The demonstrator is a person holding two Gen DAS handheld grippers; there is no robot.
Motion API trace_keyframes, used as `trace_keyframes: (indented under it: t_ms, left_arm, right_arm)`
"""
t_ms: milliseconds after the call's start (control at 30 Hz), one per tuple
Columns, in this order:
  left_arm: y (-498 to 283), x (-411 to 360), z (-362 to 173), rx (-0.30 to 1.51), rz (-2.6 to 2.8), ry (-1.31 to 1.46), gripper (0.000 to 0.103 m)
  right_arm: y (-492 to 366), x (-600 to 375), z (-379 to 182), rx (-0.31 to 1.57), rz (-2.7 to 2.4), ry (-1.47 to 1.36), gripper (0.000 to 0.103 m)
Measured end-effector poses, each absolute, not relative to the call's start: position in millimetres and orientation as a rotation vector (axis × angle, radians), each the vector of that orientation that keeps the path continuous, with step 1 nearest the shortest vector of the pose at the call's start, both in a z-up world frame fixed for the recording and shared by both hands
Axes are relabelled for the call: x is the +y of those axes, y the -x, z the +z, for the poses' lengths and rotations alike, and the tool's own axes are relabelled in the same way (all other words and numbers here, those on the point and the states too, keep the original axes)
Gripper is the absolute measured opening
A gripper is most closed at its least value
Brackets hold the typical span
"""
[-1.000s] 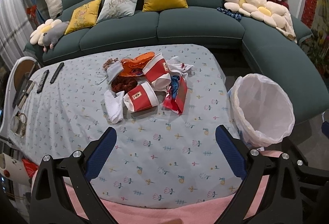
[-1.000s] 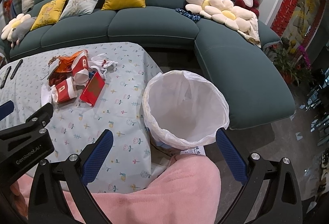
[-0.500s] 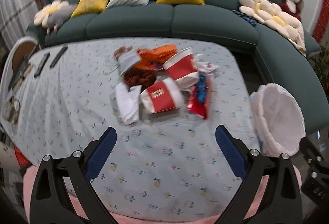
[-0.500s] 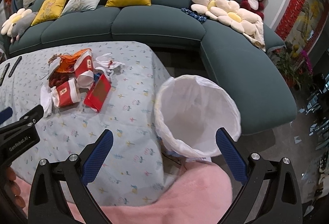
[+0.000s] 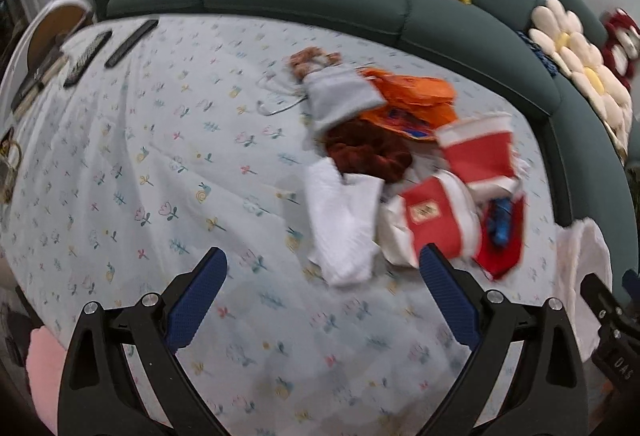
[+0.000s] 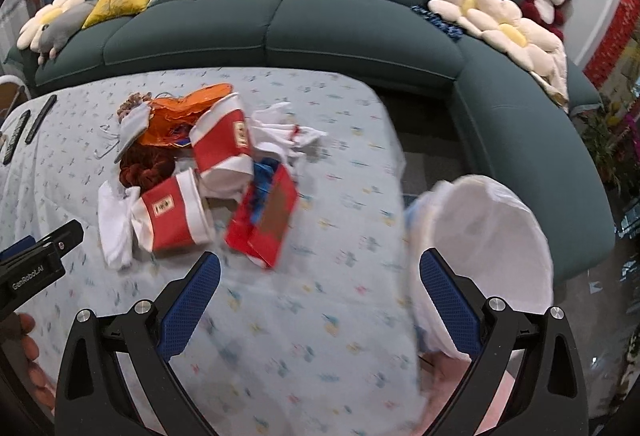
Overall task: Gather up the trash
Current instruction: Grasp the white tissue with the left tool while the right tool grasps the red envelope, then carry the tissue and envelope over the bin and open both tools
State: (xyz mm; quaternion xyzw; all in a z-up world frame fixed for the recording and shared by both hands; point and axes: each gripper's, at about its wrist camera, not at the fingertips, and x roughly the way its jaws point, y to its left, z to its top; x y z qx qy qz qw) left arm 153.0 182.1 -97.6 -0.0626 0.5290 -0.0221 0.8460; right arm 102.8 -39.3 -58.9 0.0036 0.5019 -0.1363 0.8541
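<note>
On the counter [image 5: 120,164], light crushable paper cups [image 6: 172,212] suit a rim pinch; left claw [image 5: 322,278] and right claw [image 6: 320,278] gape empty.

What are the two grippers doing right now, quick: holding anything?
Left gripper: open, holding nothing, above the table short of the trash pile.
Right gripper: open, holding nothing, between the pile and the bin.
</note>
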Motion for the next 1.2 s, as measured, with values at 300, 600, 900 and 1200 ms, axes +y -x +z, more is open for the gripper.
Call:
trace_keyframes:
  t_ms: [300,600,900,1200]
  left_arm:
    - [-194,188,-144,1.223,-0.072,0.198,0.081]
    - [-197,179,-172,1.304,-0.139,0.251,0.027]
    - [-169,172,-156,1.262,-0.141,0.227,0.007]
    - [-140,161,-114,1.185,-0.170,0.198,0.007]
  right_arm:
    - [-160,-27,-99,1.124,-0.294,-0.046,0.089]
    - [-171,-28,-142,1.237,-0.280,-0.119,0.055]
    - [-147,-43,-147,1.260,-0.271,-0.237,0.005]
    - [-116,-58,-105,1.176,-0.242,-0.285,0.002]
